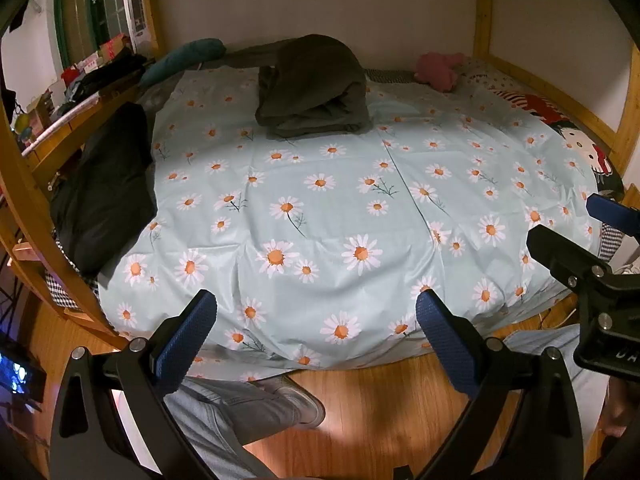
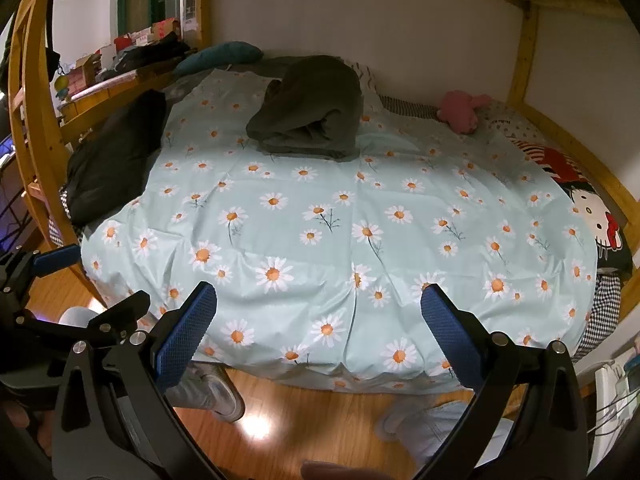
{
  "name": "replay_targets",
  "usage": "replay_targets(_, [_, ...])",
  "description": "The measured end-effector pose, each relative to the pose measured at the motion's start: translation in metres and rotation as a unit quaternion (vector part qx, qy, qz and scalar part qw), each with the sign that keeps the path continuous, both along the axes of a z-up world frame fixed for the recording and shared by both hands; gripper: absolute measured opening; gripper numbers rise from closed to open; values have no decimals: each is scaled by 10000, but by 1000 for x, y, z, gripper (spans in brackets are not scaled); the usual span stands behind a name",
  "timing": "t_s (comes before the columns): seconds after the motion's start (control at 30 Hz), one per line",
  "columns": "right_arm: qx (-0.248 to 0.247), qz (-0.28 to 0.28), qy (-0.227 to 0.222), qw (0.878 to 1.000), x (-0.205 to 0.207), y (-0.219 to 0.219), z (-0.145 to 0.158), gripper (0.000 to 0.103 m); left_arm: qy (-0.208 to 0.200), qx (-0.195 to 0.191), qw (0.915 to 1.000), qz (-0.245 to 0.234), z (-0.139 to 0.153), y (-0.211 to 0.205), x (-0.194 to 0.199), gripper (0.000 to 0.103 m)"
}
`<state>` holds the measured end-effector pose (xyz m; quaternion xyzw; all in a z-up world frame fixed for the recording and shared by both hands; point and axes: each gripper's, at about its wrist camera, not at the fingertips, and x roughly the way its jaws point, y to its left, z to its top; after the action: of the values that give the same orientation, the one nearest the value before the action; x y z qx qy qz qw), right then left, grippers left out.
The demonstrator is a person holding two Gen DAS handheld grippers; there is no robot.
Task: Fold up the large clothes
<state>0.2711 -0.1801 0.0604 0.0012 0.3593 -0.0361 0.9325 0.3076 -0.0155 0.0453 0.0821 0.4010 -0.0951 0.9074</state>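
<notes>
Hovering at the near edge of the bed [image 1: 616,136], both tools released and empty: left tool [image 1: 316,336] with blue pads spread wide over the hanging hem of the daisy-print sheet [image 1: 320,208], right tool [image 2: 318,332] likewise agape, nothing between the pads. Right tool also glimpsed at the far right of the left view, left tool at the far left of the right view, so the two held side by side, near each other.

Judging progress: dark olive-grey garment [image 1: 314,88] already stacked in a compact, layered bundle at the far side of the mattress, close to the wall, apparently folded; likely one piece finished. Black garment [image 1: 108,184] slumped at the left edge of the bed against the wooden frame, looking loose and unfolded, probably the next piece to handle, though hard to tell its shape.

Olive-grey bundle well apart from both tools, straight ahead and far back. Black garment ahead and to the left, nearer the left tool, still apart from it. Pink plush toy [image 1: 438,70] and cartoon-cat pillow [image 1: 576,140] off to the right, not part of the work. Person's legs and shoes visible below, on the wooden floor [image 1: 380,412].
</notes>
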Motion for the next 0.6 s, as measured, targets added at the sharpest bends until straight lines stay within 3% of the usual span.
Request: replay_targets(0.6, [50,-7,-32,10000,1,-2,0,100,0,31,10000,0,2,-1,-5,99])
